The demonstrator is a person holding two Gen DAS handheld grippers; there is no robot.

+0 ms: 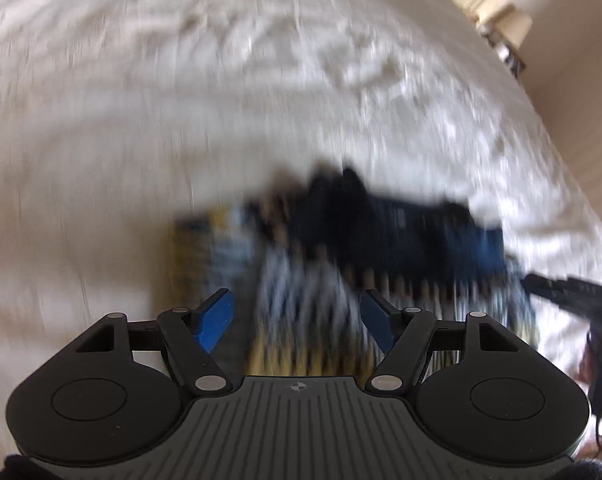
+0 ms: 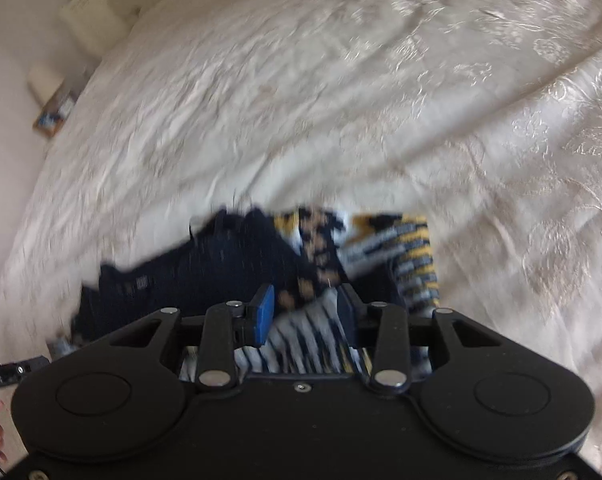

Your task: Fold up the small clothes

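Striped garment (image 1: pixel 301 304) lies blurred on the white bedspread (image 1: pixel 181 120); left gripper (image 1: pixel 297 314) is spread wide, right gripper (image 2: pixel 306 314) partly spread, both pinching nothing

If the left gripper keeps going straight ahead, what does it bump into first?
Probably the striped garment right ahead of the open left gripper, before the dark garment beyond it. Blur makes depth uncertain.

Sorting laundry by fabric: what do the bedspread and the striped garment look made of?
Bedspread: cream woven cloth, probably satin-like jacquard, with shiny raised floral patterns. Striped garment: soft, matte yellow, white and dark bands, likely knit; blur leaves it uncertain.
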